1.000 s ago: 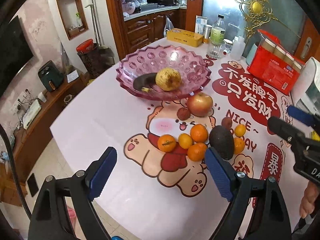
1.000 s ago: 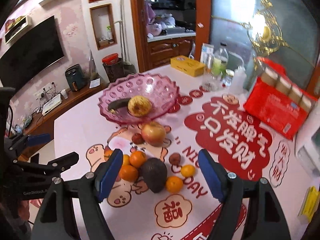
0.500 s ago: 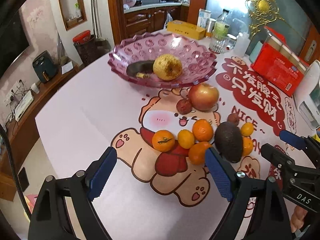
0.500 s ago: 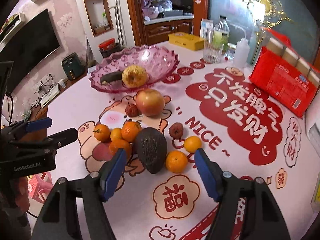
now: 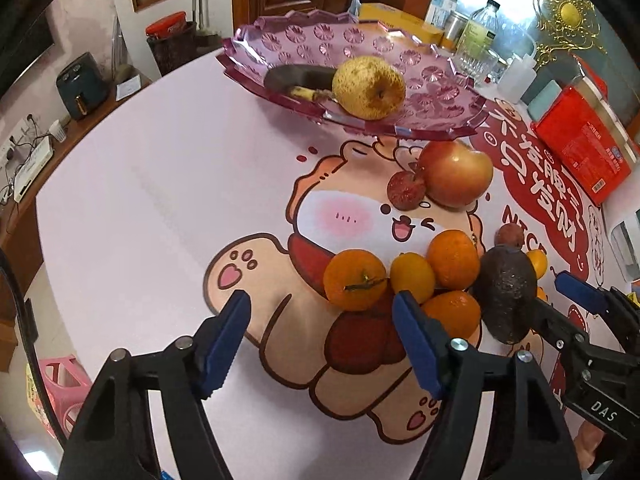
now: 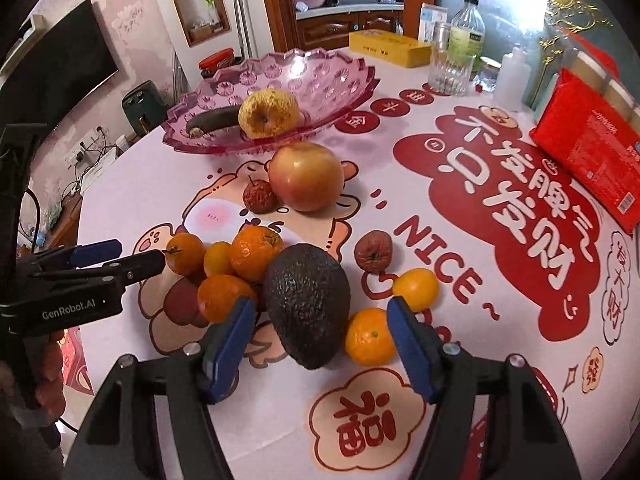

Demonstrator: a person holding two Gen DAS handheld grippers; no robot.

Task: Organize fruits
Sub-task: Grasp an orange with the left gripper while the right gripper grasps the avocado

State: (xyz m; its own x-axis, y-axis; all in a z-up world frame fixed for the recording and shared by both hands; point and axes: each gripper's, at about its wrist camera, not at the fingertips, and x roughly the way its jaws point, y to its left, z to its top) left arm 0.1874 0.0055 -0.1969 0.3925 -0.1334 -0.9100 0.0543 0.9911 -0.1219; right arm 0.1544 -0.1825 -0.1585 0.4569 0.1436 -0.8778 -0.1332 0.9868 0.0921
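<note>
Both grippers' jaws have just been narrowing. The right gripper (image 6: 318, 338) half-wide brackets the dark pebbly avocado (image 6: 307, 305) at frame centre; the left gripper (image 5: 320, 338) grips nothing. Closing risks nudging touching orange mandarins (image 6: 256, 254) rolling.

A red box (image 6: 592, 160) lies at the counter's (image 6: 400, 216) three o'clock edge, with a bottle (image 6: 466, 36), a glass (image 6: 448, 68) and a yellow box (image 6: 390, 48) at twelve.

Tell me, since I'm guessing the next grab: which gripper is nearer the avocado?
Right. The right gripper has the avocado just ahead between its open fingers, not touching. The left gripper hovers beside the oranges, which separate it from the avocado.
</note>
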